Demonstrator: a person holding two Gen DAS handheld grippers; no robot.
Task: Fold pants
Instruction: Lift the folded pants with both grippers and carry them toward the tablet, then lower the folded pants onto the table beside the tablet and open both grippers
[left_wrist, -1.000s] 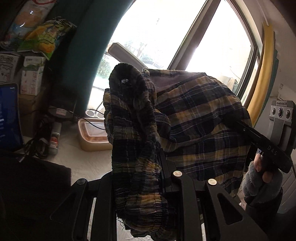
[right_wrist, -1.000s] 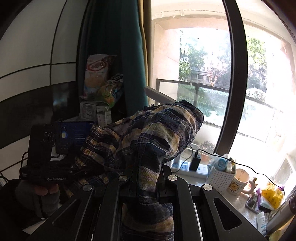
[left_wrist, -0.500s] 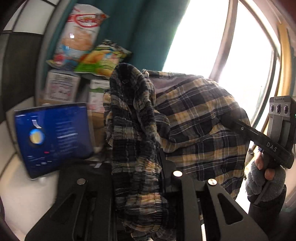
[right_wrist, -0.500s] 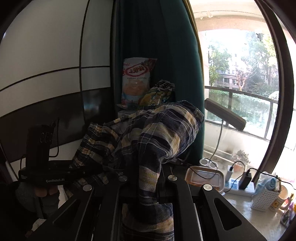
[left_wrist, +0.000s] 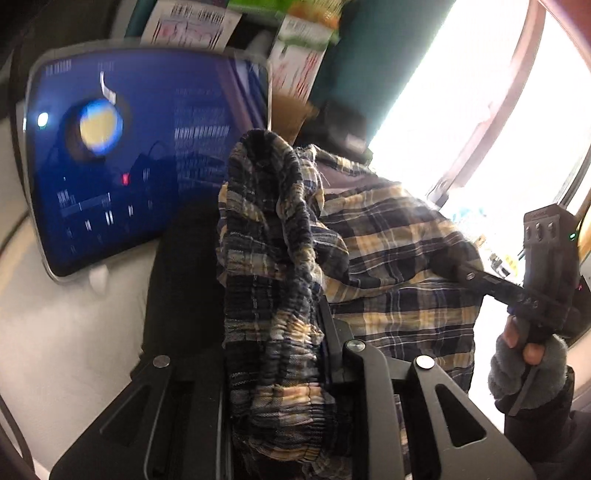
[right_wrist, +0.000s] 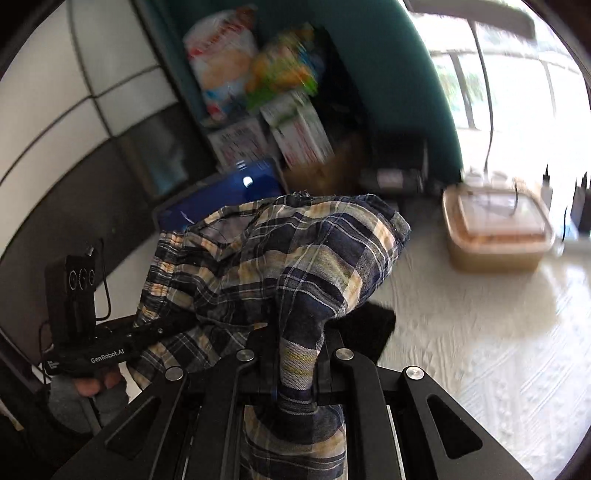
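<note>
Two grippers pinch our checked pants (left_wrist: 388, 251), which hang in the air between them above the white table (right_wrist: 480, 332). Our left gripper (left_wrist: 273, 332) squeezes the bunched waistband. Our right gripper (right_wrist: 295, 354) squeezes another fold of cloth.

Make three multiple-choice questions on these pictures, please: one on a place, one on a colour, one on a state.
1. In the right wrist view, where is the lidded box?
A. on the white table
B. on the screen
C. in a hand

2. Which colours do the pants have?
A. plain red
B. dark blue and yellow checks
C. green stripes

3. How is the screen?
A. dark
B. lit blue
C. covered by cloth

Answers:
1 A: it stands on the tabletop near the window.
2 B: the checks show in both views.
3 B: it glows blue with pale text.
</note>
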